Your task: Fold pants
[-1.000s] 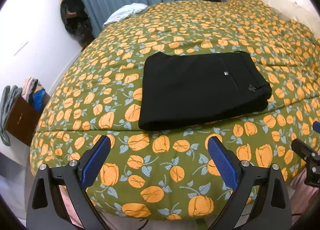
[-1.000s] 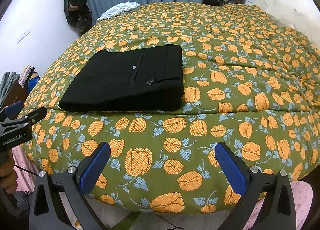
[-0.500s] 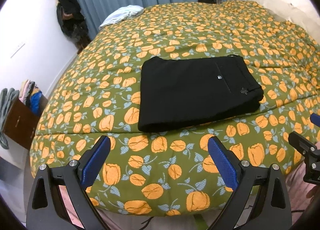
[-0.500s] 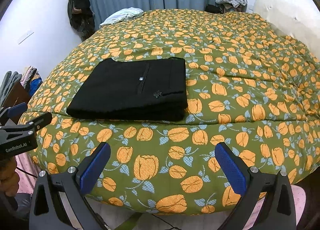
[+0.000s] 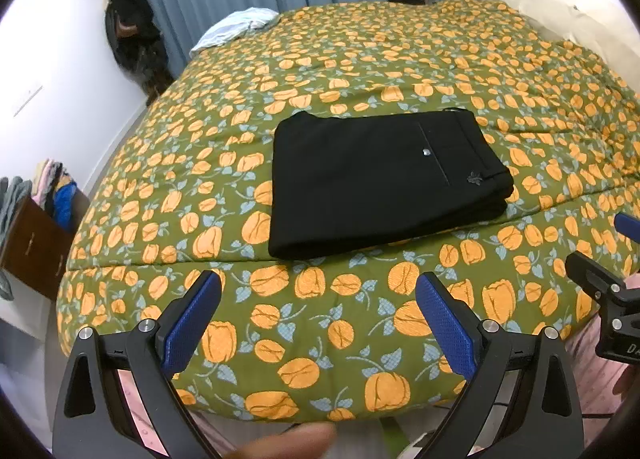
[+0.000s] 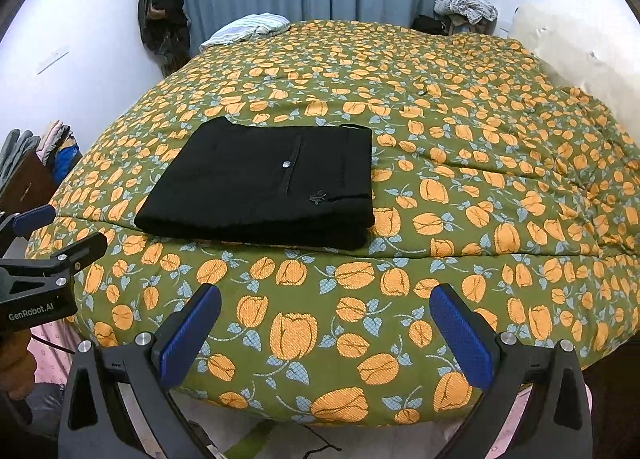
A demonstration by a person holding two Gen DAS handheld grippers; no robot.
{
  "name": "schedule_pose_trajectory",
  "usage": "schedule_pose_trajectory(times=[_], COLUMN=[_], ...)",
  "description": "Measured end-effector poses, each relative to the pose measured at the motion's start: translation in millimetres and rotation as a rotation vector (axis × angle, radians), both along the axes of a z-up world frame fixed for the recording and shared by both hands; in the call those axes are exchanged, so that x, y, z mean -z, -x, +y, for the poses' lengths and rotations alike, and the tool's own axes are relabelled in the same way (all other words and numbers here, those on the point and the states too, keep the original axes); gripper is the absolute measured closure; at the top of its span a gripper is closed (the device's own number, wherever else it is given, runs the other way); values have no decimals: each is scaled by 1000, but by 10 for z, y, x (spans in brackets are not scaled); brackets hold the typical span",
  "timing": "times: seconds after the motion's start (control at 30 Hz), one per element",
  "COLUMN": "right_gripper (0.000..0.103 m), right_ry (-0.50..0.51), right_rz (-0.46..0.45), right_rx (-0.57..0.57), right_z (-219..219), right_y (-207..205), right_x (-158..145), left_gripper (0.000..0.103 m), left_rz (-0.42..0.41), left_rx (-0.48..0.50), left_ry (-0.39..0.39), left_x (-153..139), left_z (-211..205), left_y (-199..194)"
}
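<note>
Both grippers backed away; black pants point(image 5: 380, 179) lie folded flat.

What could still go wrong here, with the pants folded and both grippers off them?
1. The folded pants lie close to the bed's rounded near edge, so a nudge there might tip the stack off.
2. The layers at the near fold look loose; a bump from the open left gripper or right gripper could undo them.

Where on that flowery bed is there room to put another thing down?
Plenty right of the folded black pants, toward the cream pillow, and behind them. The strip between the pants and the near edge of the quilt is narrow. The far-left corner holds a pale garment.
</note>
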State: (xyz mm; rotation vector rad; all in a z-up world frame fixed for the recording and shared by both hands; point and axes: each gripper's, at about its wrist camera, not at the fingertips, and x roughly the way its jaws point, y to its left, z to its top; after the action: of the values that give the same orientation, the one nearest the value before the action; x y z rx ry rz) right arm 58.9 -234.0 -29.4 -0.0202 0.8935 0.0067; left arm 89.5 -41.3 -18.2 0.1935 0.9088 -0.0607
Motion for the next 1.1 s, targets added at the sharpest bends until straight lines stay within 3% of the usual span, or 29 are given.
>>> schedule_pose_trajectory(times=[0.73,1.1], right_gripper=[0,0], right_ry=[44,98], right_rz=[-45,-58], right_rx=[-28,2], right_z=[166,200], right_y=[7,-57], right_x=[-271,-369], left_gripper=[1,1], left_rz=[-18,2], left_rx=[-23,-40], left_ry=[24,13], left_x=[-199,-111], left_z=[115,136], left_y=[12,-3])
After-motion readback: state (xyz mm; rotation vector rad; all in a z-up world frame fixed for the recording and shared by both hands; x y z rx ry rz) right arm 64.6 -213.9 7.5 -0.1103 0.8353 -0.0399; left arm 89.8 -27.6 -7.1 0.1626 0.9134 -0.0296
